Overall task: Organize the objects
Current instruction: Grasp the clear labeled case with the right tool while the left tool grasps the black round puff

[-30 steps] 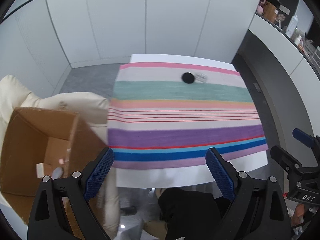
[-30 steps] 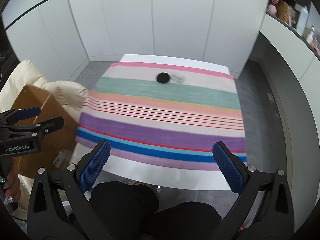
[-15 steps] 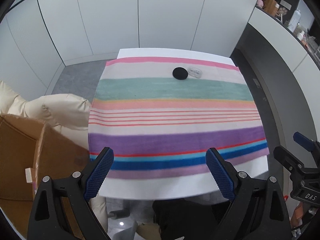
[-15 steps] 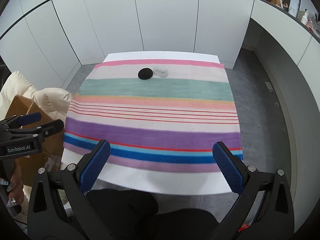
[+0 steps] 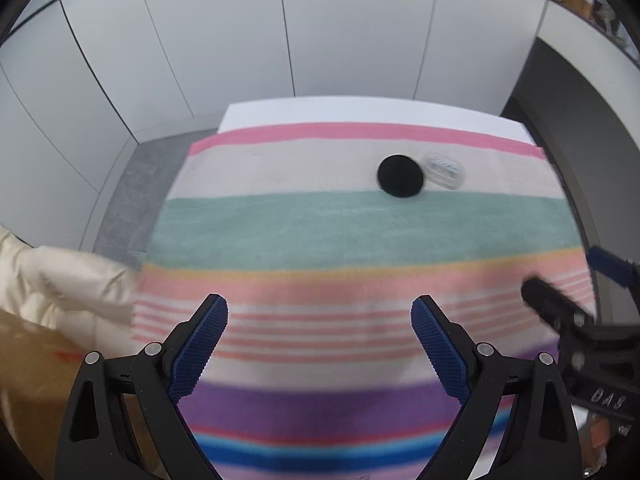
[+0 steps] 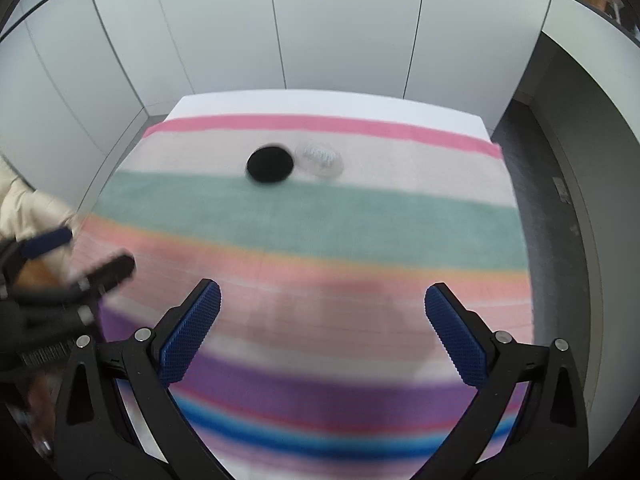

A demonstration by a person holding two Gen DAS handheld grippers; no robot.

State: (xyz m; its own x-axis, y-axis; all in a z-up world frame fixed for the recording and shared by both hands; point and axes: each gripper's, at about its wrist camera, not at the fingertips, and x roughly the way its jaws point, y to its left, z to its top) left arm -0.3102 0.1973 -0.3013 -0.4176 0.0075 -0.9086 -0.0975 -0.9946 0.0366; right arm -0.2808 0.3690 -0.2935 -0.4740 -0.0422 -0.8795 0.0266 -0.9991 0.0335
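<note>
Left wrist view: the left gripper (image 5: 319, 346) hangs over the striped cloth (image 5: 352, 224) on the worktop (image 5: 360, 110), fingers spread wide and empty. A black disc (image 5: 400, 176) sits upper right of centre, touching a clear case (image 5: 445, 170).

Right wrist view: the right gripper (image 6: 322, 330) is likewise spread wide, holding nothing. The disc (image 6: 270, 163) and case (image 6: 320, 158) lie above centre; the left gripper (image 6: 60, 276) blurs at the left edge.

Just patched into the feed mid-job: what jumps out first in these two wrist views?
The striped cloth covering the table fills both views. On its far pale band lie a black disc and, right beside it, a small clear case; whether they touch is blurred. The left gripper and right gripper hang open and empty over the near stripes.
</note>
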